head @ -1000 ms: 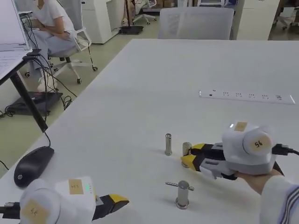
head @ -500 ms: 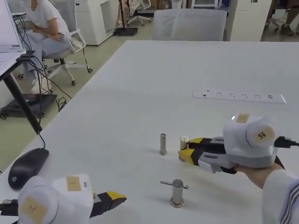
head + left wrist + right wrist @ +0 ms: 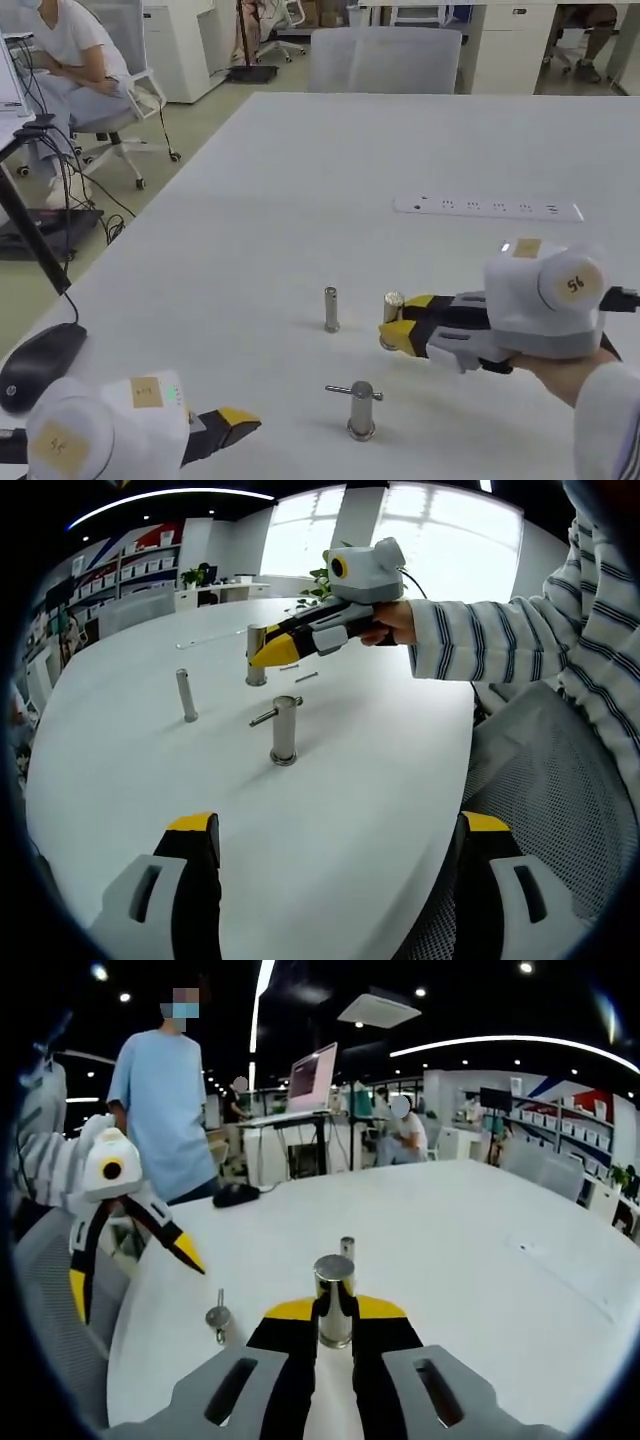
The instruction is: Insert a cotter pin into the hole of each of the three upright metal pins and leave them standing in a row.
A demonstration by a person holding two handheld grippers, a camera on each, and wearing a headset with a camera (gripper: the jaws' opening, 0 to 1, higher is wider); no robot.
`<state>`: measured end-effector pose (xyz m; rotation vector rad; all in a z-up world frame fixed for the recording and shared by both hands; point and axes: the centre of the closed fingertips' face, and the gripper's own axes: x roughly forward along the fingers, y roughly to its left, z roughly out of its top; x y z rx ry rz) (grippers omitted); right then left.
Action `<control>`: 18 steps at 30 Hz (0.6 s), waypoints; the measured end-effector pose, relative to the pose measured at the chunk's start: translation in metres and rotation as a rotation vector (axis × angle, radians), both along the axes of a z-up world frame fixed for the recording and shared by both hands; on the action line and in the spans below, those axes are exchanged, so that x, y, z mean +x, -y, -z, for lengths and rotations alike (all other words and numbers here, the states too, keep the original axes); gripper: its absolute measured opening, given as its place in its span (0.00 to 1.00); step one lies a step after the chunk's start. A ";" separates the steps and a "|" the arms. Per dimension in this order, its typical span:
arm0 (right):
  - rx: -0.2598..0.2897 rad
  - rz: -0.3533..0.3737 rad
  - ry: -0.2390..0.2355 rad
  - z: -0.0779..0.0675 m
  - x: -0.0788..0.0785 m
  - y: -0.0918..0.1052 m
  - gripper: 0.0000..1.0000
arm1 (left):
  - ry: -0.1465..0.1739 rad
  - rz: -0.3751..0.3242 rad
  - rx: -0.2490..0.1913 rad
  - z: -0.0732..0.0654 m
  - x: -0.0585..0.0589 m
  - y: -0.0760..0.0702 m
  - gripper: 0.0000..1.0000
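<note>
Three metal pins stand on the white table [image 3: 250,230]. A thin pin [image 3: 331,309] [image 3: 187,695] [image 3: 347,1248] is at the left. A thicker pin [image 3: 361,412] [image 3: 285,730] [image 3: 218,1318] nearer me has a cotter pin [image 3: 345,390] through its top. My right gripper [image 3: 398,322] [image 3: 335,1312] is shut on the third pin [image 3: 393,299] [image 3: 335,1278], upright beside the thin one. The left gripper [image 3: 235,425] [image 3: 337,830] hovers open and empty at the table's near edge. The right gripper [image 3: 270,650] and its pin [image 3: 256,658] lie ahead of it.
A white power strip [image 3: 485,208] lies further back on the right. A black mouse [image 3: 35,360] sits at the left edge. Two loose cotter pins [image 3: 298,672] lie beyond the pins. A grey chair [image 3: 385,60] stands at the far end, and a person [image 3: 70,50] sits at the far left.
The head camera has tilted and shifted. The right gripper, still shut on its pin, has drawn it slightly to the right, away from the thin pin. The left gripper stays open.
</note>
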<state>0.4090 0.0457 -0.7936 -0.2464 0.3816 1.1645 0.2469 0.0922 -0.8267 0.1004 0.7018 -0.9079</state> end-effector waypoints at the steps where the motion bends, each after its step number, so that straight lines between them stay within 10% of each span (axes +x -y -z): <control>1: -0.002 -0.002 0.001 -0.001 -0.002 0.002 0.11 | 0.001 0.000 0.001 0.000 0.000 0.000 0.98; 18: -0.009 -0.005 -0.022 0.003 -0.031 0.015 0.11 | 0.019 0.013 0.005 -0.003 0.001 0.003 0.99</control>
